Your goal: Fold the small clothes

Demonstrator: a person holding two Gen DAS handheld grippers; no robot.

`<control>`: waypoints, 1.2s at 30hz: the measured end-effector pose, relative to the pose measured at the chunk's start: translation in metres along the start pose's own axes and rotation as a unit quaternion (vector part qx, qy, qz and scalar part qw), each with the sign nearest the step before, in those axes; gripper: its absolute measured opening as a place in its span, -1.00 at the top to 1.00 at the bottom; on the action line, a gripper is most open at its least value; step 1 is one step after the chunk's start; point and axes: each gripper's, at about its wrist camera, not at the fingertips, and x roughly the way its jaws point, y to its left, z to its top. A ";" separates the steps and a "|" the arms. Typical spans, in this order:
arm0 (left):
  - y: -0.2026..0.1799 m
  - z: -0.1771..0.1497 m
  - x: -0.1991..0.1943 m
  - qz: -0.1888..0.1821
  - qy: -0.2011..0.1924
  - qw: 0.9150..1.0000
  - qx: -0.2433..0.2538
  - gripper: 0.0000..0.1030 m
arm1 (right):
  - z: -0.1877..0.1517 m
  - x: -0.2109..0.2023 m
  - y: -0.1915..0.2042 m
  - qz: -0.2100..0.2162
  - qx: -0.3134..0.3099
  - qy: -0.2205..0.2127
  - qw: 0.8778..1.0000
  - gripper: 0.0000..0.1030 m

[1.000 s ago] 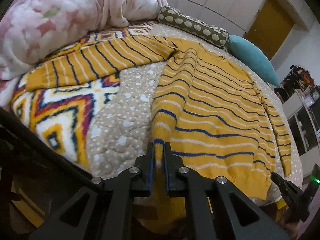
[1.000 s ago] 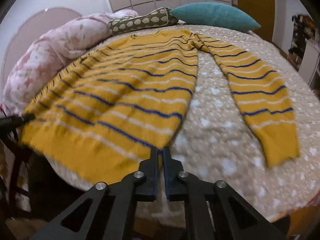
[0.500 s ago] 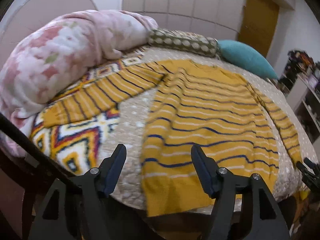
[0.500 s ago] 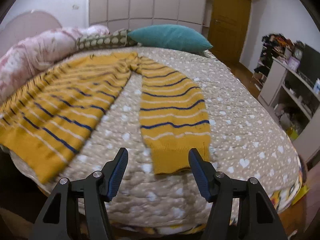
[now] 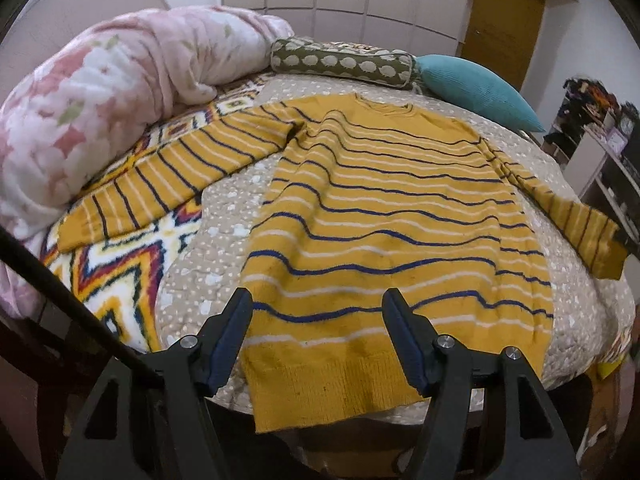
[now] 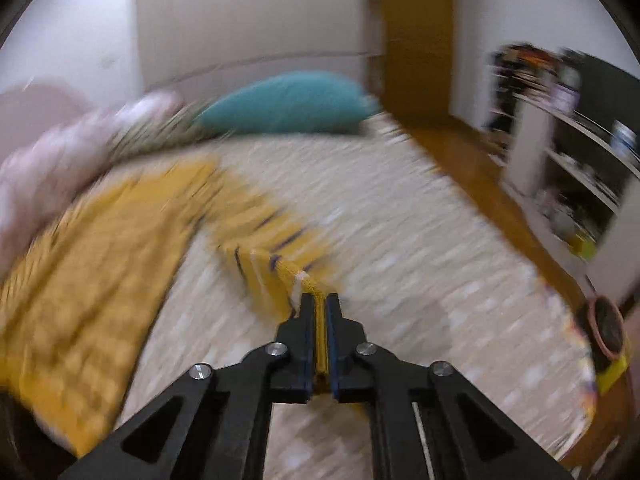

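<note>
A yellow sweater (image 5: 384, 216) with blue and white stripes lies flat on the bed, hem toward me, both sleeves spread out. My left gripper (image 5: 320, 316) is open and empty, hovering over the hem. In the blurred right wrist view, my right gripper (image 6: 320, 308) is shut on the cuff of the sweater's right sleeve (image 6: 276, 256), lifting it off the bed. That sleeve end (image 5: 592, 236) shows raised at the right in the left wrist view.
The beige dotted bedspread (image 5: 224, 232) covers the bed. A pink floral duvet (image 5: 100, 92) and patterned blanket (image 5: 120, 268) lie at left. An olive bolster (image 5: 344, 62) and teal pillow (image 5: 476, 92) sit at the head. Shelves (image 6: 580, 168) stand at right.
Both grippers let go of the hem and opened. The right gripper then moved to the right sleeve's cuff, shut on it and lifted it. The left gripper drew back and stays open.
</note>
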 end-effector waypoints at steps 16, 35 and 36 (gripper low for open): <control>0.010 -0.008 0.019 -0.011 0.031 0.999 -0.031 -0.28 | -0.014 0.018 -0.092 -0.011 0.199 0.024 0.980 -0.03; -0.020 -0.003 0.034 -0.001 0.044 0.999 0.012 -0.29 | 0.010 0.098 -0.175 0.080 0.426 -0.007 0.901 0.88; -0.021 -0.002 0.034 -0.002 0.042 0.999 0.012 -0.29 | 0.013 0.094 -0.180 0.068 0.425 -0.012 0.903 0.89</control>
